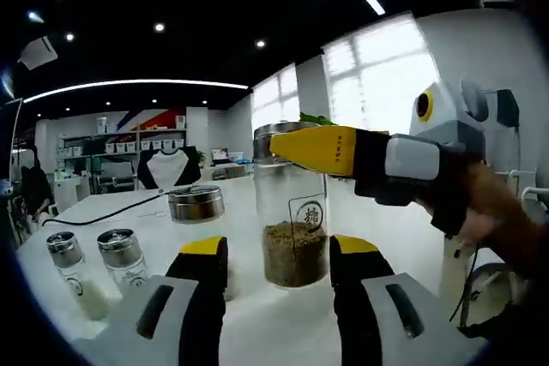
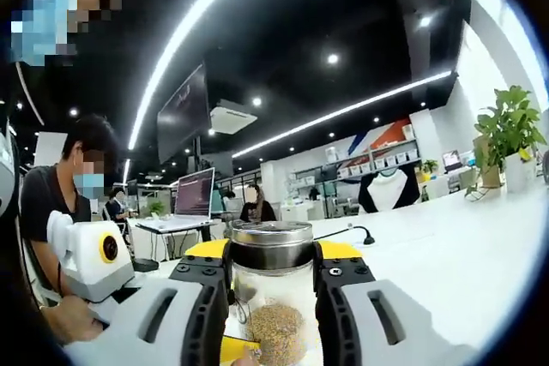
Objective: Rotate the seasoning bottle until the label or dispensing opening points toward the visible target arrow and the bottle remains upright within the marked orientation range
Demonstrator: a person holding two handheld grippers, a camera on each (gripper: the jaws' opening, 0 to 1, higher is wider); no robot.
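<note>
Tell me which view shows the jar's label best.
The left gripper view: the seasoning jar stands full height, its round label facing the camera. In the right gripper view, the right tool flanks the jar; no label visible.

Three other jars are seen on the white worktop (image 1: 257,323) in the left gripper view: two small metal-capped shakers (image 1: 67,256) (image 1: 121,255) side by side, and a wider steel-lidded jar (image 1: 196,205) behind them. A black cable (image 1: 103,212) is laid across the surface. In the right gripper view, a potted plant (image 2: 508,130) is stood far right, an open laptop (image 2: 193,199) on a rear desk, a seated person (image 2: 73,182) at left.
</note>
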